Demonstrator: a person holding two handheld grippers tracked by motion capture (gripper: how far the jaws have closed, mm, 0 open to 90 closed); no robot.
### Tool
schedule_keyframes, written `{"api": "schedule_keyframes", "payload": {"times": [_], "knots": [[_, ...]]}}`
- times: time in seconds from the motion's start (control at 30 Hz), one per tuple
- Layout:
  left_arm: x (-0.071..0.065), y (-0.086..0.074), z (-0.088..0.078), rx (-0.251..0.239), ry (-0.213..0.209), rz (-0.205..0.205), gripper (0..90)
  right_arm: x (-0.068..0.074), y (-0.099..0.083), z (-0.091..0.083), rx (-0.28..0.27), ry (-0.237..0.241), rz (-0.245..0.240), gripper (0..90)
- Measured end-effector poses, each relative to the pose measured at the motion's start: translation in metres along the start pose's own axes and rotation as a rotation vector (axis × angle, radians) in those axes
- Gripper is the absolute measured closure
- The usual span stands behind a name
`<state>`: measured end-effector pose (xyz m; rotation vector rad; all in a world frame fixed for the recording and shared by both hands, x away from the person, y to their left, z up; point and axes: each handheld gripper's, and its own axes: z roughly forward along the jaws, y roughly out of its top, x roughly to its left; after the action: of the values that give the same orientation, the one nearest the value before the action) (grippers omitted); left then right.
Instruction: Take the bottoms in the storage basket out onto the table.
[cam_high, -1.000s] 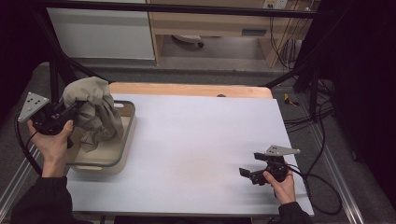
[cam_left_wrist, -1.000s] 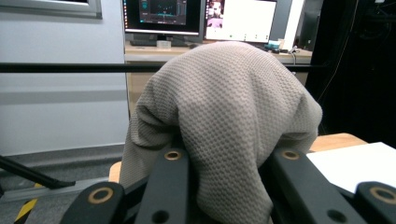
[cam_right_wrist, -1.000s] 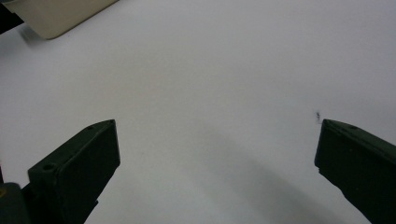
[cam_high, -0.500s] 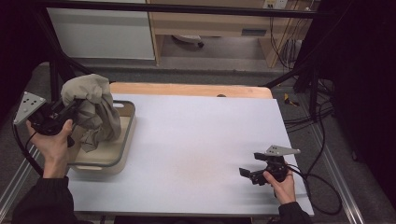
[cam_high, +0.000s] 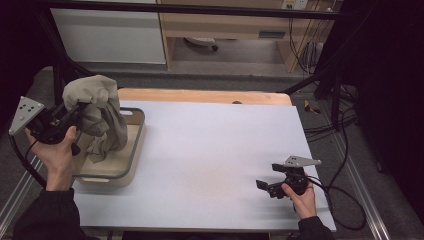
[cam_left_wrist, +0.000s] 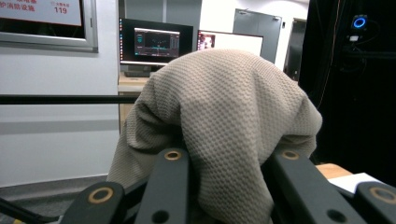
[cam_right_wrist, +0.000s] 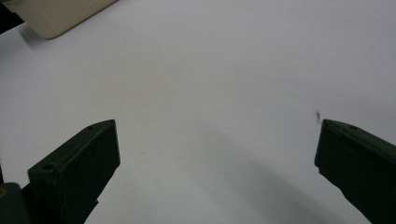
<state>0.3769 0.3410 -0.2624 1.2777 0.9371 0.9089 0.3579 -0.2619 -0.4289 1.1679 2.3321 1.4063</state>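
Observation:
A beige knitted cloth (cam_high: 97, 102) hangs bunched above a cream tray (cam_high: 134, 150) at the table's left side. My left gripper (cam_high: 75, 114) is shut on the cloth. In the left gripper view the cloth (cam_left_wrist: 224, 112) drapes over and between the two black jaws of that gripper (cam_left_wrist: 229, 165), hiding their tips. Its lower folds trail down into the tray. My right gripper (cam_high: 263, 185) rests low near the table's front right, open, with only bare white tabletop between its jaws (cam_right_wrist: 217, 154).
The white table surface (cam_high: 215, 150) stretches between the tray and the right hand. A wooden strip (cam_high: 200, 96) runs along the far edge. Cables lie on the floor at the right. The tray's corner (cam_right_wrist: 60, 16) shows far off in the right gripper view.
The left hand has lifted the cloth slightly higher over the tray. The right hand and its gripper have stayed still.

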Motion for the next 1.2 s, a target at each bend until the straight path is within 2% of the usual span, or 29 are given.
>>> {"api": "schedule_keyframes", "payload": {"times": [0.5,0.93,1.2], "knots": [[-0.012,0.012,0.003,-0.041,-0.024,-0.012,74.9,0.0,0.0,0.0,0.001,0.0,0.001,0.5],[-0.024,0.017,0.008,-0.065,-0.054,-0.03,74.9,0.0,0.0,0.0,0.0,0.001,-0.001,0.5],[-0.033,0.021,0.013,-0.075,-0.071,-0.027,75.0,0.0,0.0,0.0,0.0,0.001,0.0,0.5]]}}
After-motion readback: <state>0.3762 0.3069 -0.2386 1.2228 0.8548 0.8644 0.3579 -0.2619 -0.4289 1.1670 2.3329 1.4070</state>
